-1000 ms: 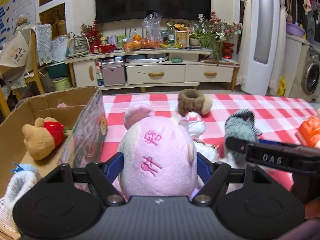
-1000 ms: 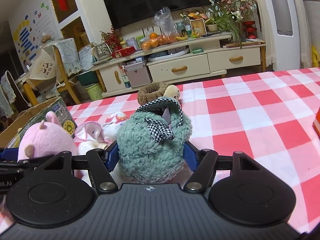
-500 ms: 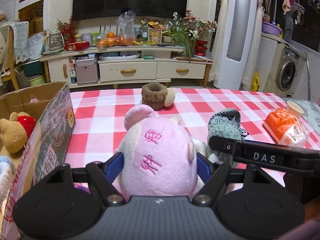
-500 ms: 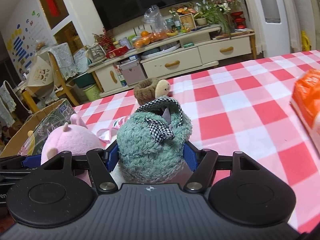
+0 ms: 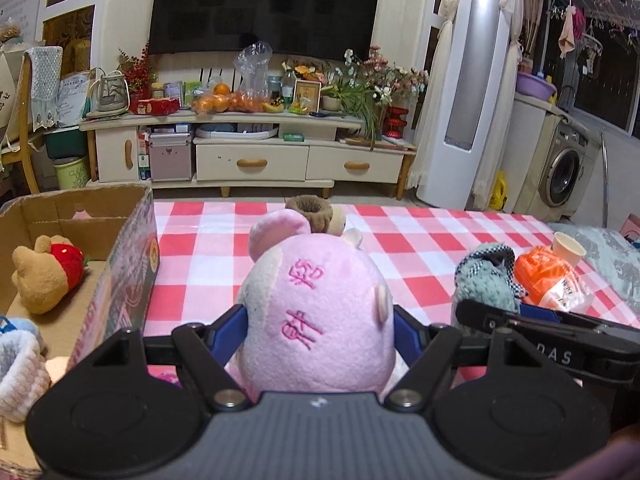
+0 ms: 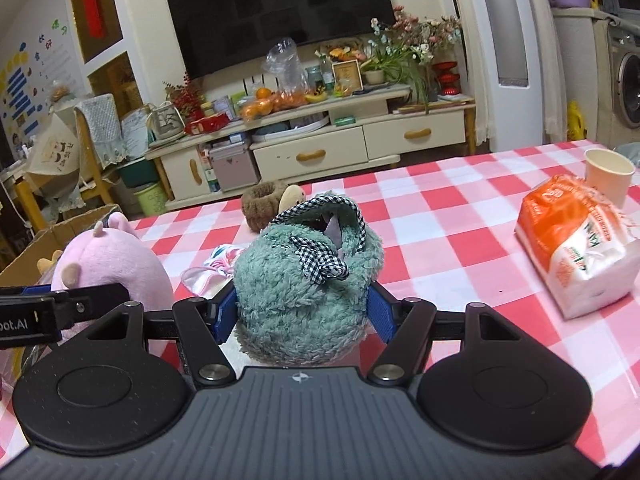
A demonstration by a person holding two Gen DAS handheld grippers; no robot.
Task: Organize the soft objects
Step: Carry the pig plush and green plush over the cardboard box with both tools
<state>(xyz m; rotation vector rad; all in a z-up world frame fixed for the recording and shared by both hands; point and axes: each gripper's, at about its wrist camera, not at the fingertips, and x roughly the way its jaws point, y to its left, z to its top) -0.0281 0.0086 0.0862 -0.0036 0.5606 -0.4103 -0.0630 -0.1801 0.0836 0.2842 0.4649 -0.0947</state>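
Note:
My left gripper is shut on a pink plush toy with embroidered characters, its blue pads pressed into both sides. My right gripper is shut on a fuzzy green pouch with a checkered bow. Both are held above the red-checked tablecloth. In the right wrist view the pink plush toy shows at the left; in the left wrist view the green pouch shows at the right. A cardboard box at the left holds a brown bear in red. A brown plush ring lies farther back.
An orange-and-white tissue pack and a paper cup sit on the table's right side. A small pink-and-white cloth toy lies between the two held toys. A TV cabinet stands beyond the table.
Both grippers have lifted their toys a little and swung right; the tissue pack and cup have come into view. The box has slid toward the left edge of the left wrist view.

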